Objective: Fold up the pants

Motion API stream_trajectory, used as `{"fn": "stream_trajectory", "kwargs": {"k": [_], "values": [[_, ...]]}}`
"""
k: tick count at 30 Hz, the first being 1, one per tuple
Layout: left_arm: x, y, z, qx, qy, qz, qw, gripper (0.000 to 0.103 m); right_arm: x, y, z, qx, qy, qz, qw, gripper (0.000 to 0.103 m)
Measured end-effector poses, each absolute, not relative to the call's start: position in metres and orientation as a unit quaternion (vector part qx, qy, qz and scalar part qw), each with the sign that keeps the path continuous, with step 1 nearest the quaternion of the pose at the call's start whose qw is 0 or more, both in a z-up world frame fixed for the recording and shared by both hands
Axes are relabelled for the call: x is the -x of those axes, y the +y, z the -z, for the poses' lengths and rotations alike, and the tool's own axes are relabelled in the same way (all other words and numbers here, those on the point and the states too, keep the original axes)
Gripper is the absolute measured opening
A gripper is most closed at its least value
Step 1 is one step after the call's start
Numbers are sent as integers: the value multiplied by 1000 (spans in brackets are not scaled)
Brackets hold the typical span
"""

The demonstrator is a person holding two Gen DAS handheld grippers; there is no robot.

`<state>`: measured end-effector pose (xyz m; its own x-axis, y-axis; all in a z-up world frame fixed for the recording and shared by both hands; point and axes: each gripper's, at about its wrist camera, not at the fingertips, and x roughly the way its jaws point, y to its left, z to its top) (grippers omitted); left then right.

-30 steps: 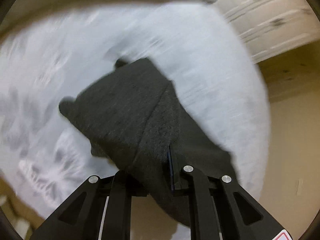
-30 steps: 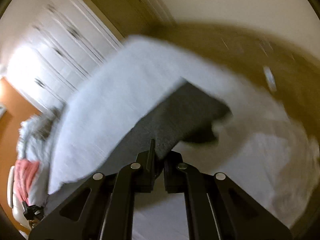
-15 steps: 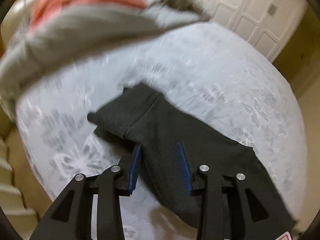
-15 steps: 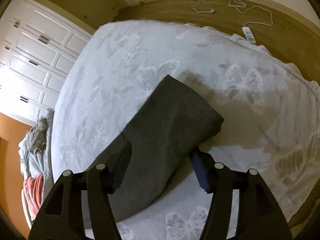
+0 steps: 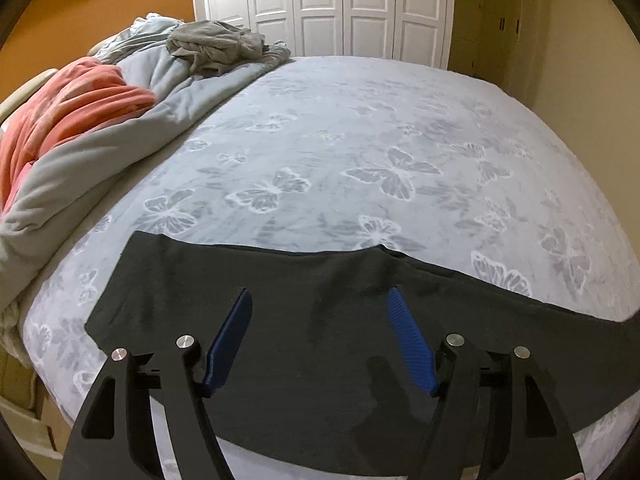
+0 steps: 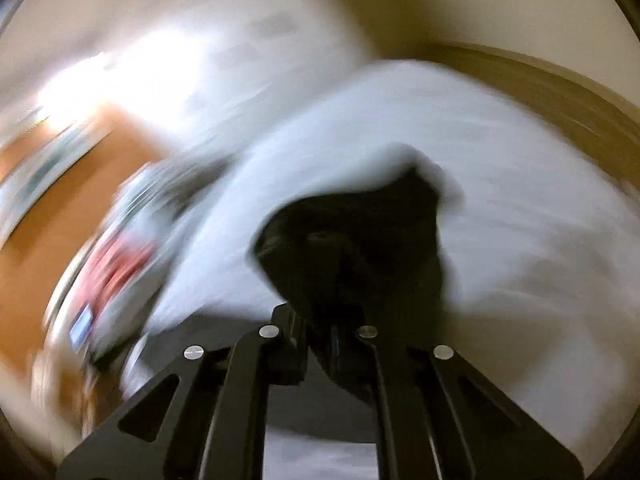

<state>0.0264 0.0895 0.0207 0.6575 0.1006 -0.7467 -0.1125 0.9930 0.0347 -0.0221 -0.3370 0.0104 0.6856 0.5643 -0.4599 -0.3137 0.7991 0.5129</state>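
Closest in, the left gripper (image 5: 320,336) hung over the dark pants (image 5: 304,344), its blue pads (image 5: 408,344) apart and widening, nothing pinched between them. The pants lay flat along the near edge of the butterfly-print bed (image 5: 360,152). The right gripper (image 6: 334,336) was narrowing, jaws nearly together with dark pants cloth bunched between them, though blur hid the exact grip. Beyond sat a grey duvet (image 5: 120,136), a coral blanket (image 5: 68,112), then white wardrobe doors (image 5: 320,4).

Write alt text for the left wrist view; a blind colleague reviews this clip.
Dark grey fabric pants lie flat along the near edge of a butterfly-print grey bedsheet, under the opening, empty left tongs. A rumpled grey-and-coral duvet is heaped left; white panelled wardrobe doors stand behind.
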Motion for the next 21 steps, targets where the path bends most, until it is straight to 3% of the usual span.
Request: {"fn": "stream_trajectory", "kwargs": {"k": [1,2,3,7,11,16,18,21], "values": [[-27,87,-17,4,414,-56,908,70,17,-305,-9,-170,329,-270,889,36],[-27,86,-14,0,421,-52,906,72,12,-276,-6,-131,345,-260,892,69],[-26,82,-12,-3,424,-49,904,72,11,-261,-5,-105,349,-248,898,80],[-22,76,-4,-13,441,-17,897,73,14,-246,-21,-77,319,-221,918,81],[-16,72,-3,-22,445,12,895,80,23,-232,-20,-25,318,-173,932,85],[-14,69,7,-20,476,47,878,80,24,-153,36,54,391,-203,896,83],[-14,68,11,-11,487,53,872,80,15,-134,58,51,414,-196,887,77],[-11,71,11,-3,488,49,871,80,-4,-120,72,28,431,-160,888,77]]}}
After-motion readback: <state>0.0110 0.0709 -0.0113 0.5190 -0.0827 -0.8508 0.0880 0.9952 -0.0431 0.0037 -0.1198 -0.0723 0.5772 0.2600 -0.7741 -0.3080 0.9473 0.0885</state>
